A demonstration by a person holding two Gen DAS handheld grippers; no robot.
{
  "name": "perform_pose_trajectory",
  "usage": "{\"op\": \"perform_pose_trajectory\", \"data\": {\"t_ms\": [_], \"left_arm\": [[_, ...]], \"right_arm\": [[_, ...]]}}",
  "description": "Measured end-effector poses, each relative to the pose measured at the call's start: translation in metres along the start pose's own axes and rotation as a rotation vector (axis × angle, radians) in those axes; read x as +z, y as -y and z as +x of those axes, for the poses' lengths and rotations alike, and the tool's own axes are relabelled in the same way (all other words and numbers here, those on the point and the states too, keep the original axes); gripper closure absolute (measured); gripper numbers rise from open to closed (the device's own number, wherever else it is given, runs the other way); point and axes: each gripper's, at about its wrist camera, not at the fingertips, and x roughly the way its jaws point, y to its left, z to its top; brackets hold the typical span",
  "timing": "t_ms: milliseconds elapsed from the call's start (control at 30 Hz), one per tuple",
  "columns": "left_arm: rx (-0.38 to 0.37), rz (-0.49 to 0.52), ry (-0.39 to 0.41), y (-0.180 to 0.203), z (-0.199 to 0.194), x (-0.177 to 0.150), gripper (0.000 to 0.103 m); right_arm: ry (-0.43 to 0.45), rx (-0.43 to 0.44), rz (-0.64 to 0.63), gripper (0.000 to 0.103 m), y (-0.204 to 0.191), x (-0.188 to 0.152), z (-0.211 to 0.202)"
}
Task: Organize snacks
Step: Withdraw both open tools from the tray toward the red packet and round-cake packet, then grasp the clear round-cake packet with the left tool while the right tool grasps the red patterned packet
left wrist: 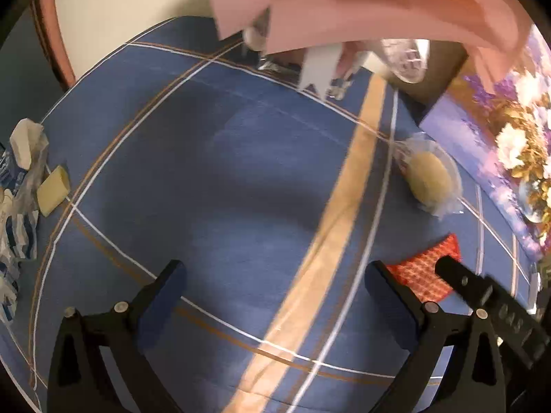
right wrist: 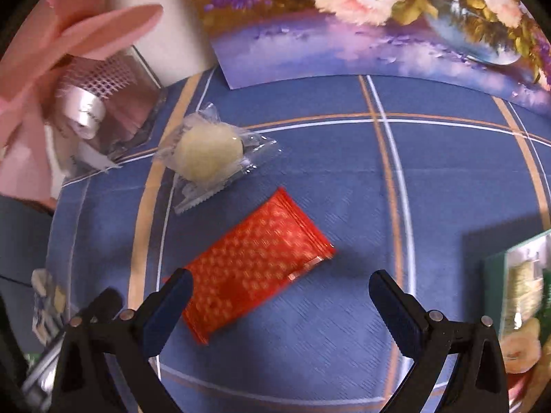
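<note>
A red patterned snack packet lies on the blue checked tablecloth, just ahead of my open right gripper and close to its left finger. Beyond it rests a pale round cake in clear wrap. The left wrist view shows the same round cake at the right and part of the red packet behind a black gripper arm. My left gripper hovers open over bare cloth, nothing between its fingers. Opened blue-white wrappers and a yellow block lie at the far left.
A flower-printed board stands along the back edge. A gift pack with pink ribbon sits at the back left. A green box with snacks is at the right edge. Pink paper petals hang overhead.
</note>
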Motion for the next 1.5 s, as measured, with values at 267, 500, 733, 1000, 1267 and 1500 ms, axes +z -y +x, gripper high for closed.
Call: {"op": "perform_pose_trajectory", "data": {"t_ms": [267, 500, 733, 1000, 1267, 1500], "left_arm": [[0.014, -0.005, -0.003, -0.006, 0.007, -0.001, 0.001], [0.016, -0.002, -0.015, -0.003, 0.012, -0.004, 0.001], [0.011, -0.014, -0.039, -0.004, 0.014, -0.009, 0.001], [-0.012, 0.010, -0.041, 0.008, 0.008, -0.010, 0.001], [-0.077, 0.036, -0.053, 0.034, 0.008, 0.005, 0.001], [-0.123, 0.070, -0.049, 0.069, 0.011, 0.023, 0.001]], "right_arm": [[0.002, -0.085, 0.043, 0.000, -0.023, 0.014, 0.028], [0.013, -0.165, -0.051, 0.000, -0.049, 0.011, 0.042], [-0.005, -0.162, -0.160, 0.000, -0.053, -0.015, 0.039], [-0.031, -0.147, -0.214, 0.000, -0.023, -0.032, 0.031], [-0.011, -0.152, -0.231, 0.000, -0.008, -0.023, 0.033], [0.009, -0.134, -0.236, 0.013, -0.007, -0.005, 0.039]]}}
